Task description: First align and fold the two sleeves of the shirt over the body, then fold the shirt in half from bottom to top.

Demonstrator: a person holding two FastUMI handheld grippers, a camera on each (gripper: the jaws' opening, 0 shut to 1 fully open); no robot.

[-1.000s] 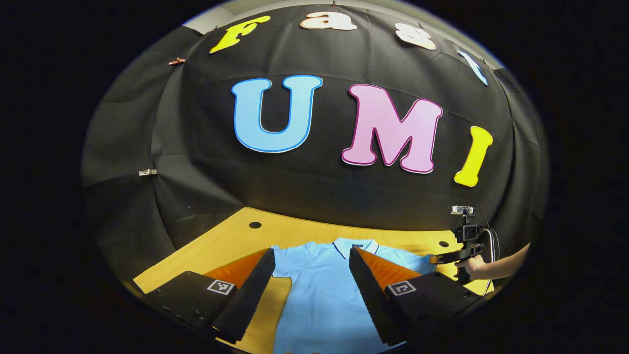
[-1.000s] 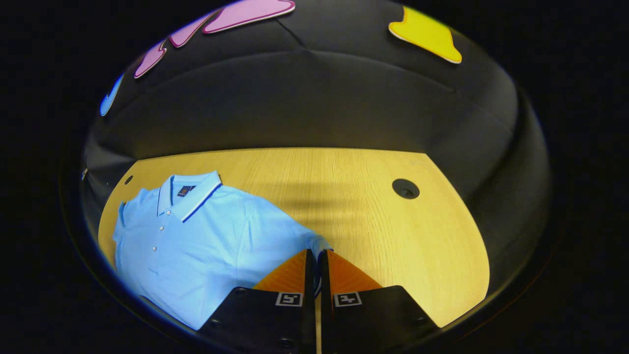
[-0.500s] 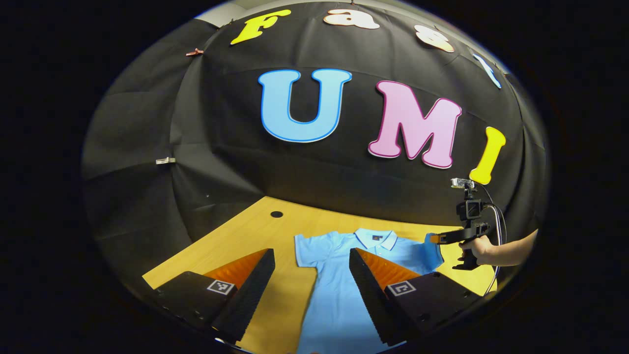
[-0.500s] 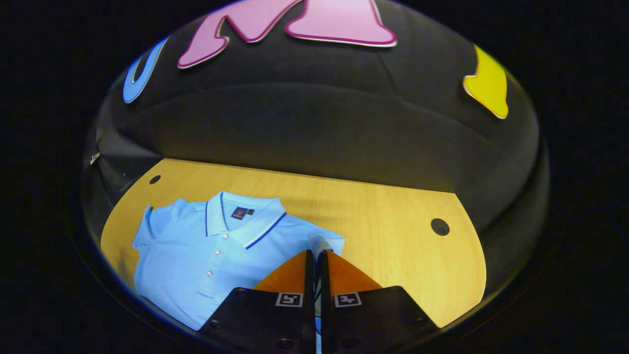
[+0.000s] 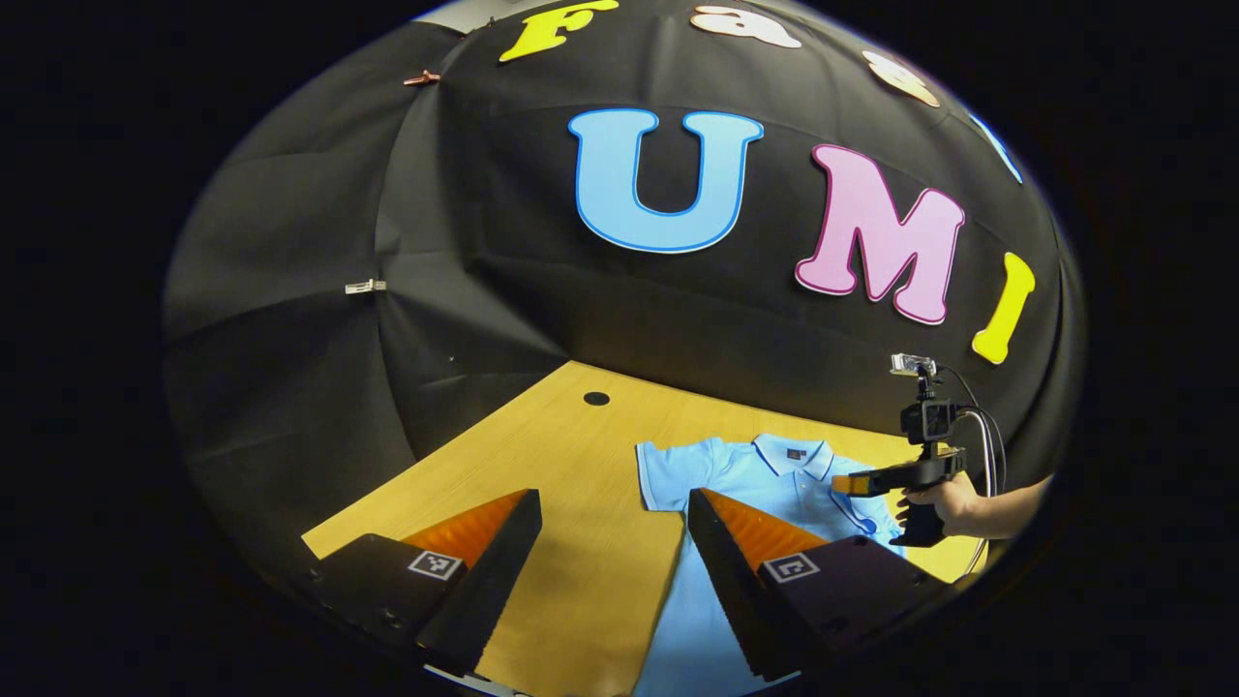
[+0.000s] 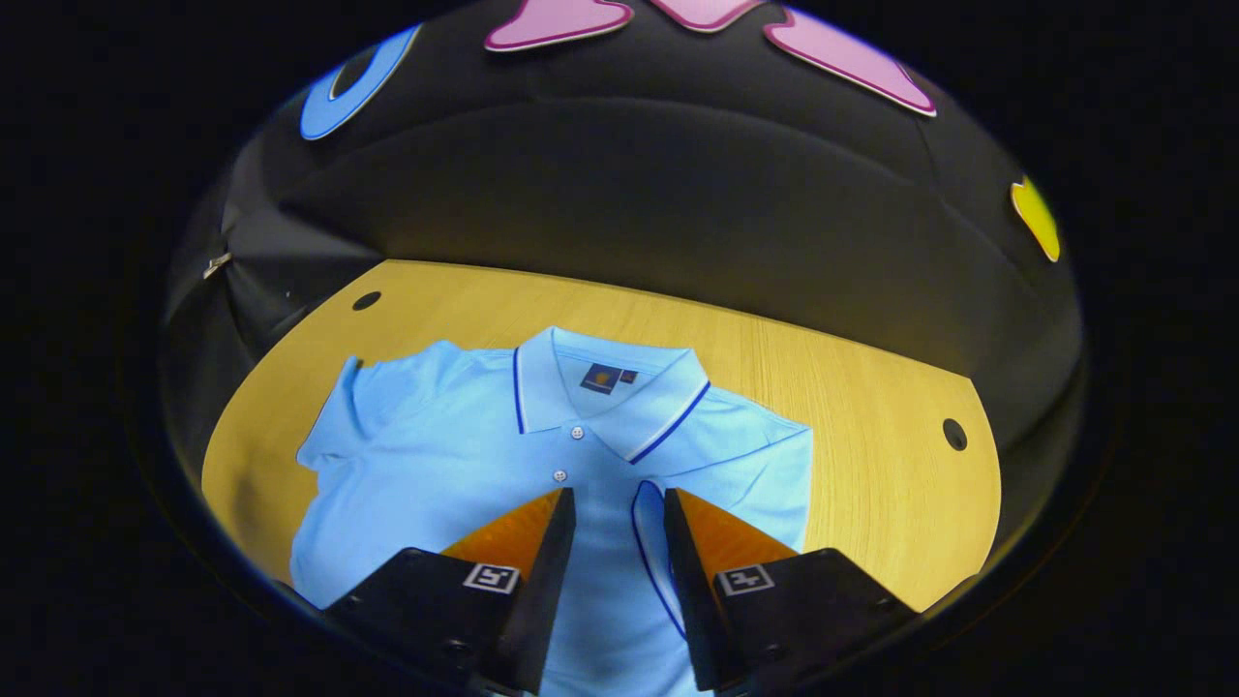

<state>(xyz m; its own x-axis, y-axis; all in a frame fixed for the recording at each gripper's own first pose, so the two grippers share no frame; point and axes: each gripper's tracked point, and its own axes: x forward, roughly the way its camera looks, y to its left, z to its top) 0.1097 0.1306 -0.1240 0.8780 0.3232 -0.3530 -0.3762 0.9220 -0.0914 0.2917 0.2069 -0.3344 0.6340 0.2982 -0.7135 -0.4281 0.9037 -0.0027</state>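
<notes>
A light blue polo shirt [image 6: 455,445] lies face up on the wooden table [image 6: 871,426], collar [image 6: 605,397] toward the wall. One sleeve is folded in over the chest; its dark-trimmed cuff [image 6: 647,542] lies between the fingers of my right gripper [image 6: 618,494], which stands open just above the button placket. The other sleeve [image 6: 358,397] is still spread out flat. In the left gripper view my left gripper [image 5: 613,496] is open above bare table beside that spread sleeve [image 5: 668,474]. Farther off a hand [image 5: 944,503] holds the right gripper [image 5: 852,481] over the shirt [image 5: 745,465].
The table [image 5: 542,455] has round cable holes near its back corners [image 6: 366,301] [image 6: 954,434]. Black cloth walls close in behind and at both sides. Bare wood lies to either side of the shirt.
My right gripper carried the sleeve from the shirt's side in over the chest and opened, letting it go. My left gripper drifted sideways off the shirt body to bare table.
</notes>
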